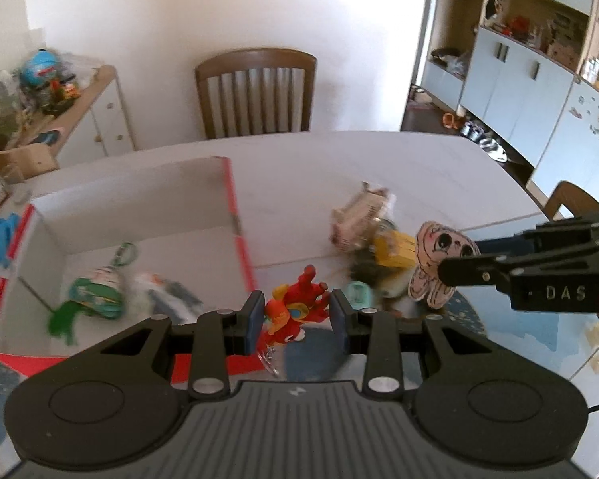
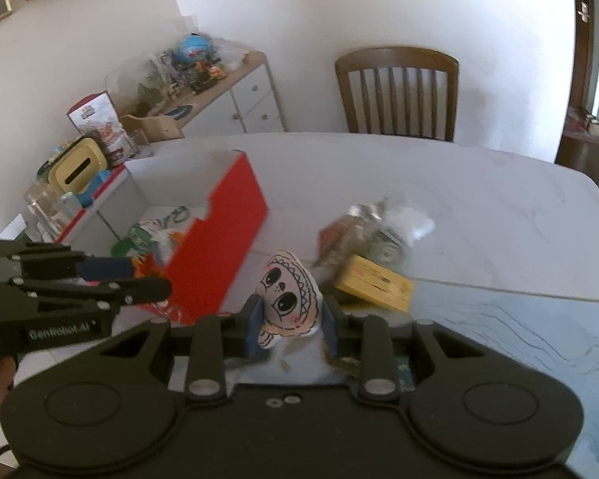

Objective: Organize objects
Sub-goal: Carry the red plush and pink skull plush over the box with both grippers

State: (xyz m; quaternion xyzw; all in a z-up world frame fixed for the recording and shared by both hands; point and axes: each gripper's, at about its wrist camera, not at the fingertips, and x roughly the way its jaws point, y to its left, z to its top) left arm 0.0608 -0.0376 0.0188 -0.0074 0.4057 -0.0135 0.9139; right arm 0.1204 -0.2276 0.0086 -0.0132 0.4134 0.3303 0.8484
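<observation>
Not much to read here tbh. From the left wrist view, the side of the right tongs [image 1: 459, 263] carries raised letters "DAS" on the black housing, with a small dash or dot ahead of them; anything past the S is cut off by the frame edge. From the right wrist view, the left tongs [image 2: 155, 279] have white print on the black body that reads "GenRobot.AI", a bit soft from blur. The left tongs' own grey ribbed body shows a small white logo mark near its top middle, no letters. The red and white carton [image 2: 102, 123] and the yellow box [image 2: 373, 283] both have printing, but it's too blurred to make out.
</observation>
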